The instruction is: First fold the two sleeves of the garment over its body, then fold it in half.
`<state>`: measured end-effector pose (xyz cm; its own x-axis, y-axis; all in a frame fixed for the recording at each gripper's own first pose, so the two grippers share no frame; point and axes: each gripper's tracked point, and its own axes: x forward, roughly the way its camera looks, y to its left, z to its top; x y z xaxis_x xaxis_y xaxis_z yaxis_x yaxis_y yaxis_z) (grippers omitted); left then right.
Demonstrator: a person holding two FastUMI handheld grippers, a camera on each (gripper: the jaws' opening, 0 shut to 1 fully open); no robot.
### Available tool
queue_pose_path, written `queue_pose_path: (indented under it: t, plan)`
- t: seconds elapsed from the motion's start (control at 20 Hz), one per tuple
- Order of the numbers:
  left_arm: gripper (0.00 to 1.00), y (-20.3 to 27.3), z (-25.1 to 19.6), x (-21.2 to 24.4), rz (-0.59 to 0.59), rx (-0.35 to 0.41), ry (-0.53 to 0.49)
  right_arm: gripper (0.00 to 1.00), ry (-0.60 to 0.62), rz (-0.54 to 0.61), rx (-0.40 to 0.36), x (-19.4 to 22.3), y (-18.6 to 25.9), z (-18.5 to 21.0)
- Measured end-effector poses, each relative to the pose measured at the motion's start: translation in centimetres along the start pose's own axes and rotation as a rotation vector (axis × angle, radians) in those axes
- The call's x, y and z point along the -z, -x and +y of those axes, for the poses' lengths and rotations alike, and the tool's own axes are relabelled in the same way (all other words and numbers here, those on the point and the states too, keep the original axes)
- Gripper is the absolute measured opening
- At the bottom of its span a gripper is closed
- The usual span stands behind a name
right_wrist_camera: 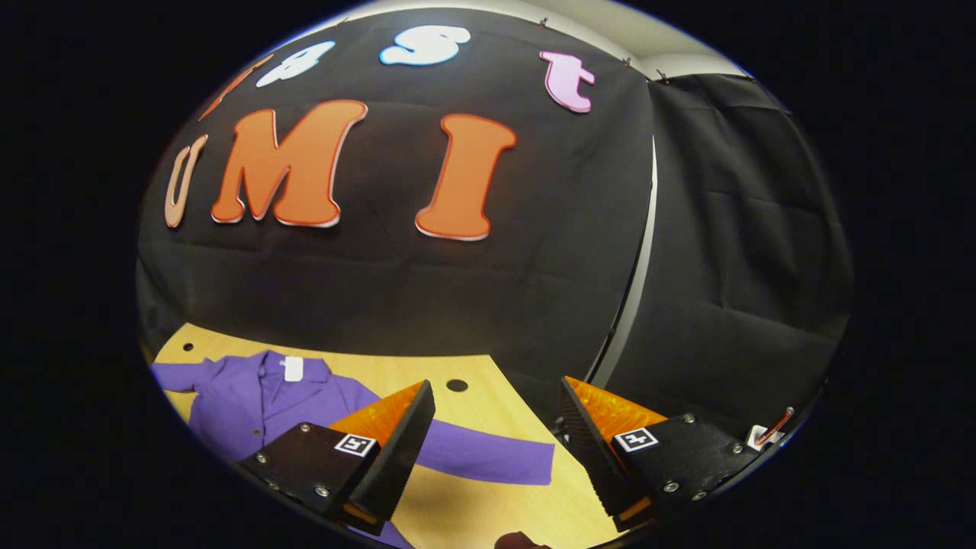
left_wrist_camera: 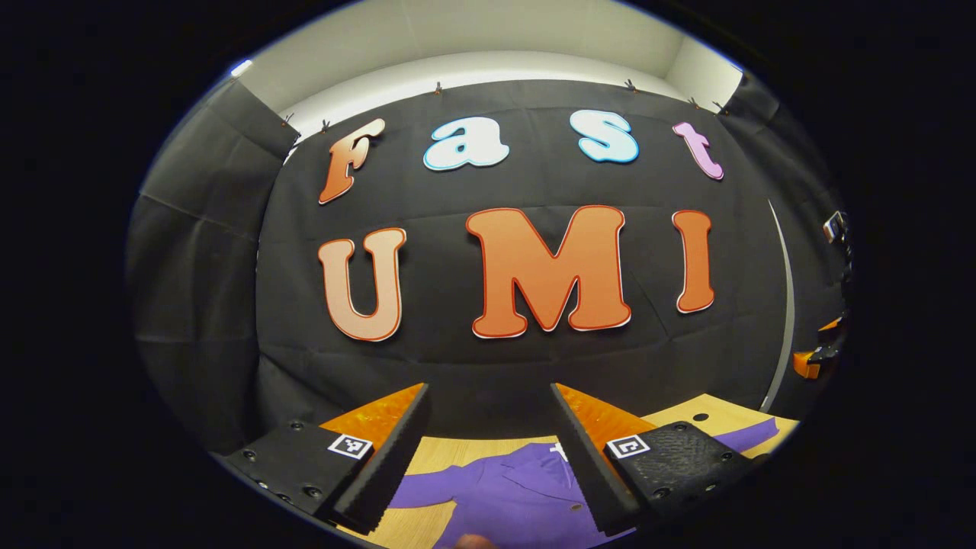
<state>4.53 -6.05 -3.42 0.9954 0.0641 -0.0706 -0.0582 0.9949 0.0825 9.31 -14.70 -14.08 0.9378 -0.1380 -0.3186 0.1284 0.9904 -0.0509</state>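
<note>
A purple collared garment [right_wrist_camera: 252, 400] lies flat on the light wooden table [right_wrist_camera: 473, 507], its collar toward the booth wall and a white tag at the neck. One long sleeve [right_wrist_camera: 488, 457] stretches out to the right in the right gripper view. The left gripper view shows the garment [left_wrist_camera: 511, 496] below and between the fingers, with another sleeve end [left_wrist_camera: 751, 435] at the right. My left gripper [left_wrist_camera: 492, 457] hangs open above the garment, holding nothing. My right gripper [right_wrist_camera: 496, 450] is open too, raised over the outstretched sleeve.
The black cloth wall stands just behind the table. A small round hole [right_wrist_camera: 457, 385] marks the tabletop near its far edge. Orange clamp-like gear [left_wrist_camera: 812, 358] sits at the far right of the left gripper view.
</note>
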Motion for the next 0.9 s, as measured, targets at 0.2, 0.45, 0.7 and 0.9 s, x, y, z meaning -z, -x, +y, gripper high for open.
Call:
queue_pose_path:
  t: [0.2,0.45,0.7,0.9]
  plan:
    - [0.96,-0.6,-0.3,0.6,0.019,-0.021,-0.019,0.98,0.000,0.170,0.023,4.6,-3.6,-2.4]
    - [0.96,-1.0,-0.7,1.5,0.051,-0.039,-0.034,0.98,-0.051,0.456,-0.032,11.0,-6.7,-3.7]
    - [0.96,-1.6,-1.0,2.6,0.092,-0.060,-0.042,0.99,-0.157,0.677,-0.084,14.8,-8.7,-4.5]
    - [0.96,-2.2,-1.7,3.3,0.127,-0.061,-0.053,0.99,-0.212,0.798,-0.109,17.2,-10.6,-5.0]
